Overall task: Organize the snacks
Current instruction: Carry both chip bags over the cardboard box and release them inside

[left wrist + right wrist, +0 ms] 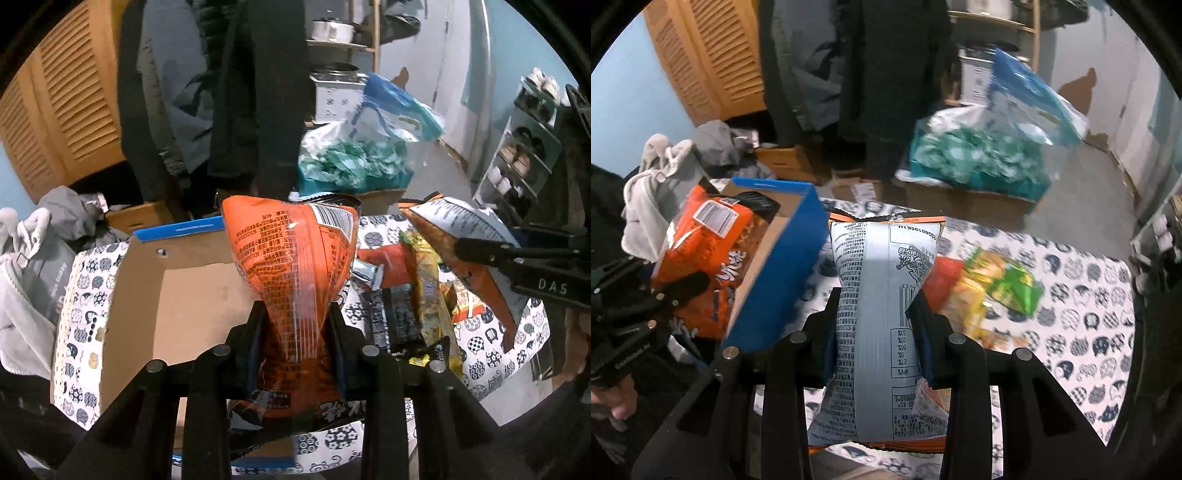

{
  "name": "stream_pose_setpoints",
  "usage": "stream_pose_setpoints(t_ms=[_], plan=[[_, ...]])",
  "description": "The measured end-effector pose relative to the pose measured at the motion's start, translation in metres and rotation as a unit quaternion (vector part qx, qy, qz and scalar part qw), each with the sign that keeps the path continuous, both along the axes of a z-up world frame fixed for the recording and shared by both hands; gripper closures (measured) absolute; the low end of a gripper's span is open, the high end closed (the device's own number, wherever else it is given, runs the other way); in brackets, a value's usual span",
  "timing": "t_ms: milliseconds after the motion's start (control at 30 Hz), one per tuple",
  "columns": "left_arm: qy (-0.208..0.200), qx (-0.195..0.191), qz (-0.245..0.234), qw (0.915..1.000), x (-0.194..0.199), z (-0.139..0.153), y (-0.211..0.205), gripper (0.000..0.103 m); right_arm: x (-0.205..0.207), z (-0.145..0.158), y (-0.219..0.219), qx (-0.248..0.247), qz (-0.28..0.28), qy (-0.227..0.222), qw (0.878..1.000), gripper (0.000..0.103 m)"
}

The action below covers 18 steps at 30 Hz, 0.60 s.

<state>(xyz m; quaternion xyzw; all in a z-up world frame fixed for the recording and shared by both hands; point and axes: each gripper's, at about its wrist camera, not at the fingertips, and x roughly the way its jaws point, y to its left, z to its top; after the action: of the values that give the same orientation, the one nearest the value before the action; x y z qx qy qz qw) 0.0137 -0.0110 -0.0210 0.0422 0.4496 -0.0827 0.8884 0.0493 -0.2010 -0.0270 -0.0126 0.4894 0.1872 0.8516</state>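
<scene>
Two snack bags hang in mid-air over a table (pixel 1082 295) covered in a cat-print cloth, each pinched by a hand-held tool. The left gripper (pixel 295 325) squeezes an orange snack bag (pixel 291 251) at its waist, so the film bunches between the pads while the air-filled top balloons above; it hangs at the right edge of the open cardboard box (pixel 173 295), which sits at nine o'clock from it. The right gripper (pixel 877 325) is pressed onto a second bag (pixel 882 266), its grey printed back facing the camera, with the box's blue outer wall at ten o'clock and more loose snacks (pixel 997 291) lying on the cloth at three o'clock. Both bags look light, puffy and slick, and their contents are probably brittle, so a gentle pinch across the middle or along the flat sealed edge seems safest; a hard squeeze could crush what is inside or burst the seam, and the glossy film may slip if held loosely.
</scene>
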Motion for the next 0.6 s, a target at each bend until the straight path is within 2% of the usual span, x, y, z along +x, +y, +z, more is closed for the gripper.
stream_pose_setpoints(t_ms=[233,600], plan=[[-0.002,-0.018,0.040,0.9991,0.003,-0.001,0.043,0.071,0.010,0.005,0.056,-0.001,0.042,0.004,0.999,0.068],[0.021,0.007,0.089,0.9958,0.010,-0.032,0.104,0.071,0.018,0.003,0.135,-0.011,0.096,0.012,0.995,0.068]])
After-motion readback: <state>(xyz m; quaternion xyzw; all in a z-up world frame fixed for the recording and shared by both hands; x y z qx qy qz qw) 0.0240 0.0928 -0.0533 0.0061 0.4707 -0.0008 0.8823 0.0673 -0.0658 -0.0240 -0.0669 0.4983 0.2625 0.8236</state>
